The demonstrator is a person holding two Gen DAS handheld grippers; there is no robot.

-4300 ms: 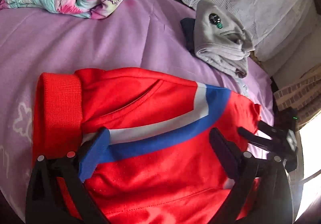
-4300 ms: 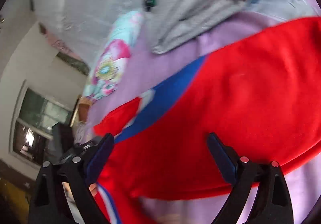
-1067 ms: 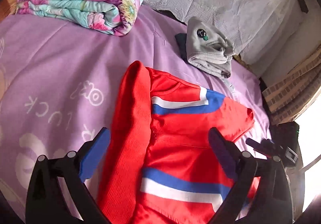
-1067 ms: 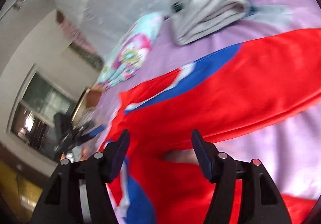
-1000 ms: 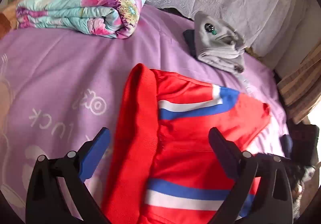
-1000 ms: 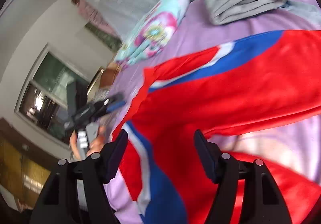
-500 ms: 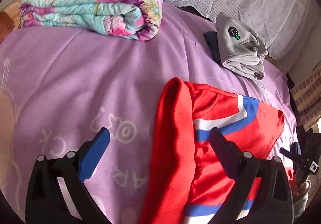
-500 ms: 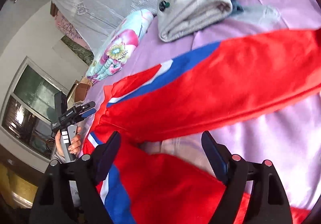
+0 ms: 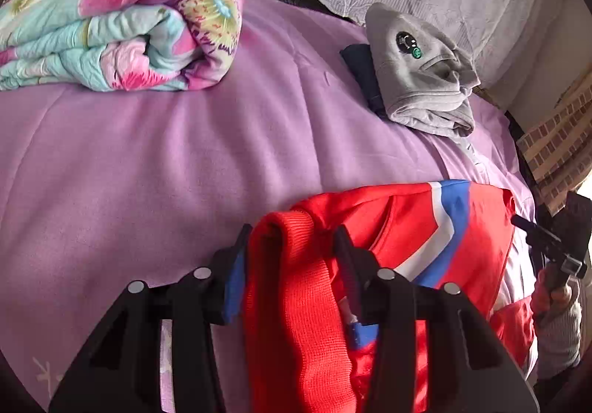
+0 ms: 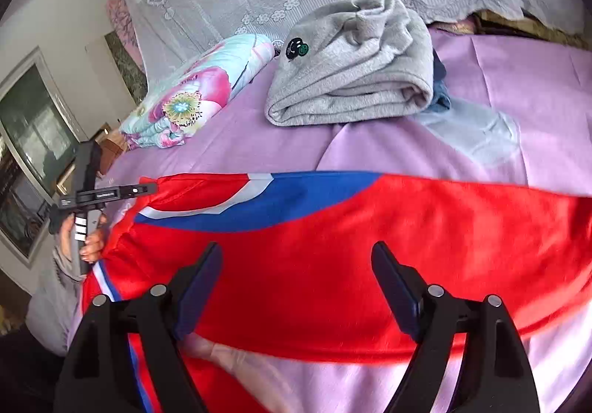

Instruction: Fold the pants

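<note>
on the lilac bedspread (image 9: 155,161), my left gripper (image 9: 292,257) is clenched on the ribbed waistband (image 9: 288,287) of the red pants (image 10: 333,243), the band bunched between both jaws at 6 o'clock in the left wrist view. my right gripper (image 10: 296,280) hangs released over the red cloth, jaws wide and holding nothing. the pants lie across the near part of the bed, their blue-and-white stripe (image 10: 259,202) running toward 9 o'clock in the right wrist view. by my reading the fold is partway: the cloth looks doubled over itself, yet a loose layer spills at 6 o'clock and wants one more fold and a smoothing. a grey folded garment (image 10: 351,69) sits at 12 o'clock, a floral quilt (image 9: 118,21) at 10 o'clock.
</note>
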